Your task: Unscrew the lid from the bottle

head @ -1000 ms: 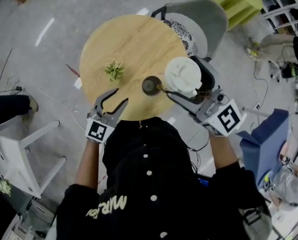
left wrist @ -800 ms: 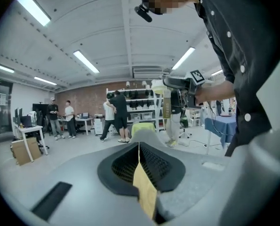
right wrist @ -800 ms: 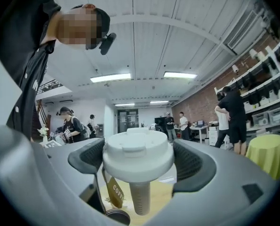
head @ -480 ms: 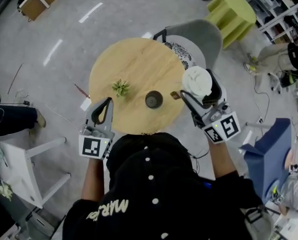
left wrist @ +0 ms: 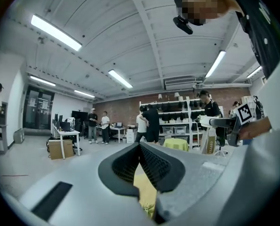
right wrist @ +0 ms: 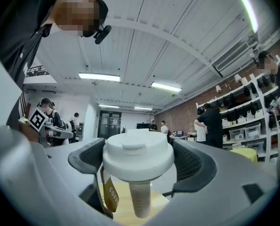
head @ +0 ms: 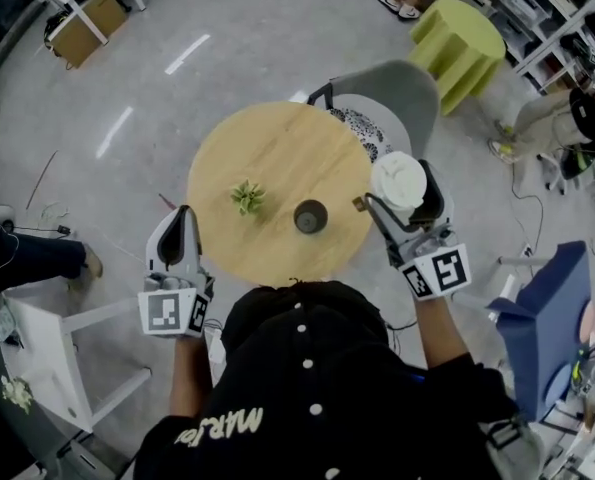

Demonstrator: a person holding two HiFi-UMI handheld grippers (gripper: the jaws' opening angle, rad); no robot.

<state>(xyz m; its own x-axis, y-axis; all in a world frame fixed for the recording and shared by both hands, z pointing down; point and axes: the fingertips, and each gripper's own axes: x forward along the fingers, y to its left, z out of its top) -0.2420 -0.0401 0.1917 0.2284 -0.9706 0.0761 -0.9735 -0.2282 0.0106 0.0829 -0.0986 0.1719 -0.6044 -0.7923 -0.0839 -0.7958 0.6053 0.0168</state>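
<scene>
My left claw (head: 177,240) is pinched shut with nothing in it — the pads meet tip to tip, and it hangs just off the left edge of the round table (head: 277,148). On the wood sits a small plant (head: 246,196). Near it to the right stands the bottle (head: 310,216), dark and upright, its mouth uncovered. Further right, at the table's right edge, my right claw (head: 402,196) stands wide and grips the white lid (head: 398,180) — a pad pressed on each side of its rim. A pale tube (right wrist: 140,199) hangs from the lid's underside, and a brown strap (right wrist: 109,192) dangles beside it. Lid and bottle are apart. A grey chair (head: 402,83) stands behind the table.
</scene>
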